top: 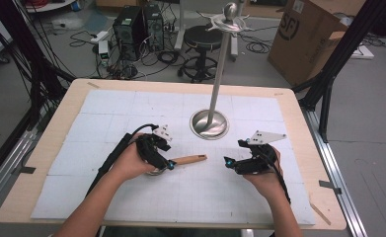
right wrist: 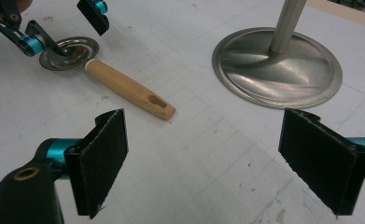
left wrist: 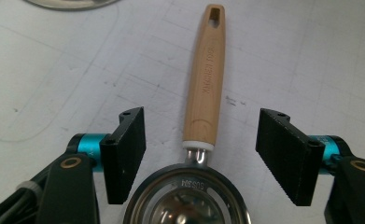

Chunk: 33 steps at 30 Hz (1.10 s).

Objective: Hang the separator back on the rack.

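Observation:
A small metal strainer-like utensil with a wooden handle (top: 190, 159) lies flat on the white mat; its round steel head (left wrist: 187, 198) sits under my left hand. My left gripper (left wrist: 201, 156) is open, jaws standing either side of the handle's base (left wrist: 203, 100) without touching it. In the right gripper view the handle (right wrist: 131, 90) points toward me, with the steel head (right wrist: 70, 52) at the far left below the left gripper (right wrist: 61, 28). My right gripper (right wrist: 203, 161) is open above bare mat, right of the handle's tip (top: 228, 162).
A tall metal stand with a round base (top: 209, 123) and hooked top (top: 228, 19) rises behind the utensil at the mat's middle. The wooden table edge (top: 299, 113) frames the mat. Beyond the table stand a stool (top: 203, 37), computers and a cardboard box (top: 306, 34).

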Each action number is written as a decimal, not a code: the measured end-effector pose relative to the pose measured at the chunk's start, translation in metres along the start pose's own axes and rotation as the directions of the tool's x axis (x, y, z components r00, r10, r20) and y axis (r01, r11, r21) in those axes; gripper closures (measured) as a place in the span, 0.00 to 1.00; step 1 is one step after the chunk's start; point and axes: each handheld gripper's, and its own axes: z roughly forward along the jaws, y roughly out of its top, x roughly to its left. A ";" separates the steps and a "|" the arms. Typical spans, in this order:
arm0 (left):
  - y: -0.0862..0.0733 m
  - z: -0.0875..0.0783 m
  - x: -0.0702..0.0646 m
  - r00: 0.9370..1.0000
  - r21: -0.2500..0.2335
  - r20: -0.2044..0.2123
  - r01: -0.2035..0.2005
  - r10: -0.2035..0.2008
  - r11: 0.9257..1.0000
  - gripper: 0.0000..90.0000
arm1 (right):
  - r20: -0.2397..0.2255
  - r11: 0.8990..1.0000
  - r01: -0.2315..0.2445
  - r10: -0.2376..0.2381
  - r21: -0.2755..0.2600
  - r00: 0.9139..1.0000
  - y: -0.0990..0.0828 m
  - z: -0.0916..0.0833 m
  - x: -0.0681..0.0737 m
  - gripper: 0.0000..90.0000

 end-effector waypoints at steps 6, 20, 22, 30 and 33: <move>0.006 0.009 0.003 1.000 0.060 0.024 -0.010 0.009 0.998 0.42 | 0.000 1.000 0.004 -0.004 -0.001 1.000 0.000 0.001 0.000 0.16; 0.009 0.030 0.005 0.999 0.225 0.015 -0.048 0.046 0.973 0.57 | -0.007 1.000 0.005 -0.004 0.003 1.000 -0.001 0.001 -0.001 0.16; 0.010 0.030 0.004 0.998 0.230 0.005 -0.056 0.057 0.972 0.59 | -0.006 1.000 0.003 -0.003 -0.002 1.000 -0.001 0.000 -0.001 0.16; 0.013 0.032 0.003 0.998 0.254 0.003 -0.066 0.068 0.965 0.63 | -0.005 1.000 0.008 -0.008 0.009 1.000 -0.001 0.001 0.000 0.16; 0.014 0.032 0.003 0.997 0.258 0.004 -0.073 0.074 0.963 0.66 | -0.003 1.000 0.011 -0.011 0.007 1.000 -0.001 0.002 0.001 0.16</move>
